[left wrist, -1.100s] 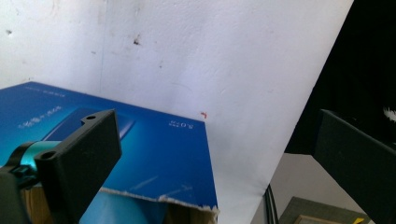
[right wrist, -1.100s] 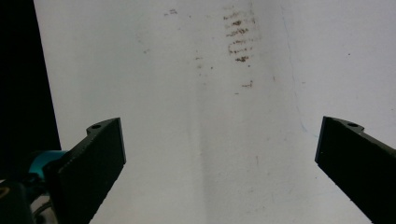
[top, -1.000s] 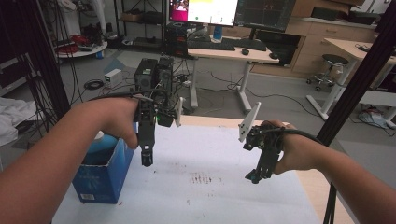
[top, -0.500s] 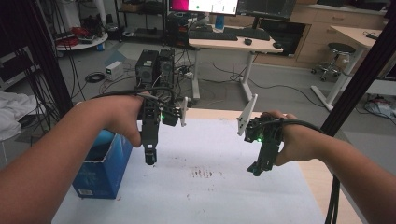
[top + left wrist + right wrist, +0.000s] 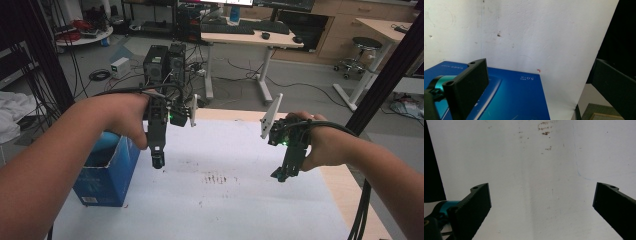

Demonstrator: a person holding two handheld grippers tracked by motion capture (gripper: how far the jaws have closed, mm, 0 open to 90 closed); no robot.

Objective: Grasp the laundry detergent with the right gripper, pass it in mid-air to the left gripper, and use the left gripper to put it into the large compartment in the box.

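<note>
My left gripper (image 5: 158,161) hangs over the white sheet (image 5: 225,195), just right of a blue cardboard box (image 5: 107,172). In the left gripper view its jaws stand wide apart with nothing between them, and the blue box lid (image 5: 511,97) lies below them. My right gripper (image 5: 281,175) points down at the right side of the sheet. Its own view has both jaws far apart over bare white paper (image 5: 536,182) with a few brown marks (image 5: 545,126).
The white sheet covers a wooden table whose edge (image 5: 350,195) runs along the right. A black frame post (image 5: 385,70) rises at the right. Beyond the table are computer towers (image 5: 162,62) on the floor, a desk (image 5: 250,37) and a stool (image 5: 362,50).
Both grippers have held nearly the same place over the sheet. The camera view has shifted slightly downward.
</note>
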